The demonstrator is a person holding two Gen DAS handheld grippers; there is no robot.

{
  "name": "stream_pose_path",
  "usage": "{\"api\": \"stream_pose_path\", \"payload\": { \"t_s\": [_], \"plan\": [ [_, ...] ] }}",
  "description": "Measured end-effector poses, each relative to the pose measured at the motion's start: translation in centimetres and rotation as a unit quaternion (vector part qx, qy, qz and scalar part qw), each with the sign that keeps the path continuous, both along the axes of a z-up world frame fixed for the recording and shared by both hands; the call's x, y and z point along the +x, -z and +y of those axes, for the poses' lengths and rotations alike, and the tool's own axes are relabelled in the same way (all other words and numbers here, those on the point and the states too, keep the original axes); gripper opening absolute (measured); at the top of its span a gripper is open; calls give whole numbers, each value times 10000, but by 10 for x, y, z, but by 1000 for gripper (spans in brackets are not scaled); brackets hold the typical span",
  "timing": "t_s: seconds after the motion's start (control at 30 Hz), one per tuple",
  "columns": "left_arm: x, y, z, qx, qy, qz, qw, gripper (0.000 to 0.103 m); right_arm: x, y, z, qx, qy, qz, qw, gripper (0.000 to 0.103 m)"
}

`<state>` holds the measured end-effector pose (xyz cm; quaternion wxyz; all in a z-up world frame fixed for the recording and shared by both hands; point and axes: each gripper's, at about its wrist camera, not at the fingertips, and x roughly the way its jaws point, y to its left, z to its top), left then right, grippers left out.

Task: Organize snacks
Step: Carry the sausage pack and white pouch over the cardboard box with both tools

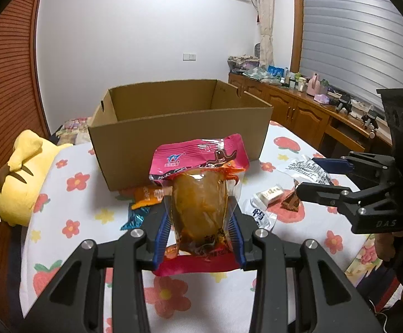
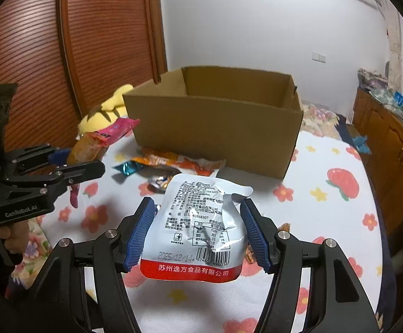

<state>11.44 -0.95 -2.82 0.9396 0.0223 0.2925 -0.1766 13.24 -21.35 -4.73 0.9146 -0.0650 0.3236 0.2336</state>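
My left gripper (image 1: 200, 212) is shut on a pink and clear snack packet (image 1: 198, 188) with a brown piece of food inside, held upright above the bed. My right gripper (image 2: 198, 205) is shut on a white snack packet (image 2: 201, 227) with a red bottom strip and a barcode. An open cardboard box (image 1: 179, 127) stands on the bed just beyond both packets. The right wrist view shows the box (image 2: 215, 127) and, at the left, the left gripper (image 2: 85, 163) with the pink packet (image 2: 110, 133). The right gripper (image 1: 312, 177) shows at the right of the left wrist view.
Loose snacks lie in front of the box: an orange packet (image 1: 146, 195), a teal wrapper (image 1: 136, 217), a small white bar (image 1: 269, 194) and a brown wrapper (image 1: 290, 201). A yellow plush toy (image 1: 21, 177) lies left of the box. Wooden cabinets (image 1: 298, 111) line the right.
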Motion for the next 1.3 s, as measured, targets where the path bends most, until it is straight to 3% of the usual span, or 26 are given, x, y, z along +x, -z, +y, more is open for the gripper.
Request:
{"api": "stream_pose_path", "payload": {
  "t_s": [0.53,0.97,1.3],
  "plan": [
    [22,-38,10,57,-36,-362,9993,37,2,-38,-2,162,-21,-508,9986,66],
    [88,-52,6,228,-73,-366,9990,37,62,-59,10,79,-182,-700,9973,66],
    [129,-48,3,291,-117,-236,9992,37,109,-59,10,83,-214,-640,9977,66]
  ]
}}
